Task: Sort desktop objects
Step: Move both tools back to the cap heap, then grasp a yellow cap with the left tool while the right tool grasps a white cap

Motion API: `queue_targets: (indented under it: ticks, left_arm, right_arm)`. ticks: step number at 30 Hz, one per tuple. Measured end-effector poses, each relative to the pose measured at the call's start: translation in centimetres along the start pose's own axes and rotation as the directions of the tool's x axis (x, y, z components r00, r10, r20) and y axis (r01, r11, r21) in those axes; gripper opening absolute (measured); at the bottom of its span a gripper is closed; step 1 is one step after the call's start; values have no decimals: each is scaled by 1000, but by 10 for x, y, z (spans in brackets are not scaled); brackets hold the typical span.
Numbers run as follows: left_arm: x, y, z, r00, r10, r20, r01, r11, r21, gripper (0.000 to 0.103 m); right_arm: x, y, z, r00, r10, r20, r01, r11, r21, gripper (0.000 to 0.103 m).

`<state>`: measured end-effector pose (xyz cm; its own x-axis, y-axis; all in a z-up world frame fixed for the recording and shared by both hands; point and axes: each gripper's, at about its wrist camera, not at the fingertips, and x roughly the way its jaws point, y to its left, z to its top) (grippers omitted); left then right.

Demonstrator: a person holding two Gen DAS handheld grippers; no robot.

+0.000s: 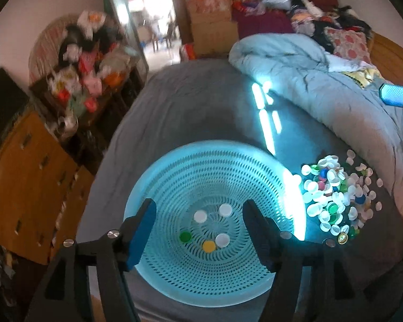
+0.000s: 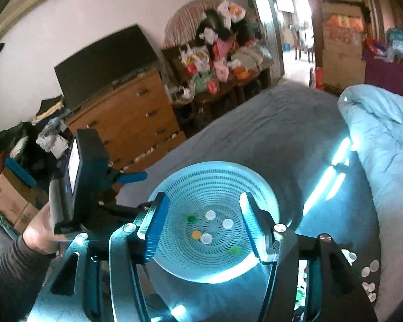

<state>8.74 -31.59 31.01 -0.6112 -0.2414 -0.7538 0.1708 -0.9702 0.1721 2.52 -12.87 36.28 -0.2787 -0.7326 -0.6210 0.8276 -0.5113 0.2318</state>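
A light blue perforated basket (image 1: 174, 166) sits on the grey bed, also in the right wrist view (image 2: 266, 187). In it lie several bottle caps: white (image 1: 225, 210), green (image 1: 185, 236) and yellow (image 1: 209, 246); a pale green cap (image 2: 235, 251) looks blurred there. A pile of mixed caps (image 1: 333, 196) lies right of the basket. My left gripper (image 1: 198, 230) is open and empty above the basket. My right gripper (image 2: 204, 230) is open and empty above the basket; its body shows at the left view's edge (image 1: 397, 96).
A folded pale blue duvet (image 1: 322, 80) covers the bed's right side. A wooden dresser (image 2: 129, 115) and a cluttered side table (image 2: 217, 75) stand left of the bed. Loose white caps (image 2: 369, 268) lie by the right gripper.
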Motion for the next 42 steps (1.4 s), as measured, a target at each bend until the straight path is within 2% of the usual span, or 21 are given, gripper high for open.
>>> queue_targets:
  ticks: [2,5,6,8,9,10,12,13,14,16,21,25,29,31,32,35,37,42]
  left_arm:
    - [-17,-33,-13,997,-23,75,18,998,67,76]
    - [-33,-91,-40,982,-115,149,94,985,145,78]
    - [-34,-109,-48,976,-147,159,122,980,160,78]
    - [-29,-148,-67,954,-246,173,217,961,172,78]
    - [-16,-172,-80,939,-304,159,277,946,168,78]
    - [-3,-189,-89,933,-331,138,307,936,171,77]
    - [30,-216,-108,915,-393,89,377,913,153,59]
    - [53,-231,-121,901,-430,56,419,897,143,57]
    - [69,-243,-130,898,-440,34,431,891,146,56]
    - [97,-264,-147,904,-428,18,419,892,169,56]
    - [145,-285,-164,888,-456,-66,461,882,99,55]
    - [158,-298,-167,868,-487,-97,495,863,95,54]
    - [164,-311,-166,866,-489,-108,499,859,114,54]
    - [169,-315,-164,869,-483,-108,493,863,108,47]
    - [170,-314,-163,869,-483,-106,492,865,98,30]
    - [169,-309,-161,864,-495,-94,501,863,60,31]
    - [161,-306,-162,867,-493,-78,498,865,61,31]
    - [139,-288,-163,871,-489,-49,490,872,15,31]
  right_arm:
    - [-20,-9,-39,998,-55,44,56,998,-25,53]
    - [-43,-29,-109,978,-194,79,197,980,-33,55]
    - [-49,-41,-138,970,-233,75,234,972,-4,55]
    - [-58,-64,-191,957,-286,48,282,957,74,55]
    - [-62,-74,-216,951,-307,29,302,947,111,55]
    - [-65,-83,-240,946,-324,7,319,936,145,55]
    - [-73,-104,-289,939,-341,-46,342,908,244,55]
    - [-76,-112,-310,936,-344,-71,349,894,279,55]
    - [-79,-120,-332,929,-356,-100,369,875,312,55]
    - [-88,-136,-370,927,-348,-141,375,839,394,55]
    - [-110,-149,-430,920,-342,-189,391,794,466,55]
    - [-110,-160,-446,919,-333,-213,395,778,488,55]
    - [-105,-172,-453,922,-321,-217,387,763,517,55]
    - [-103,-171,-453,923,-319,-216,385,766,514,55]
    - [-104,-170,-452,924,-321,-210,384,771,509,55]
    - [-109,-168,-445,921,-346,-178,388,784,485,52]
    - [-111,-170,-439,920,-361,-155,390,787,479,51]
    - [-97,-208,-417,905,-402,-142,420,783,459,51]
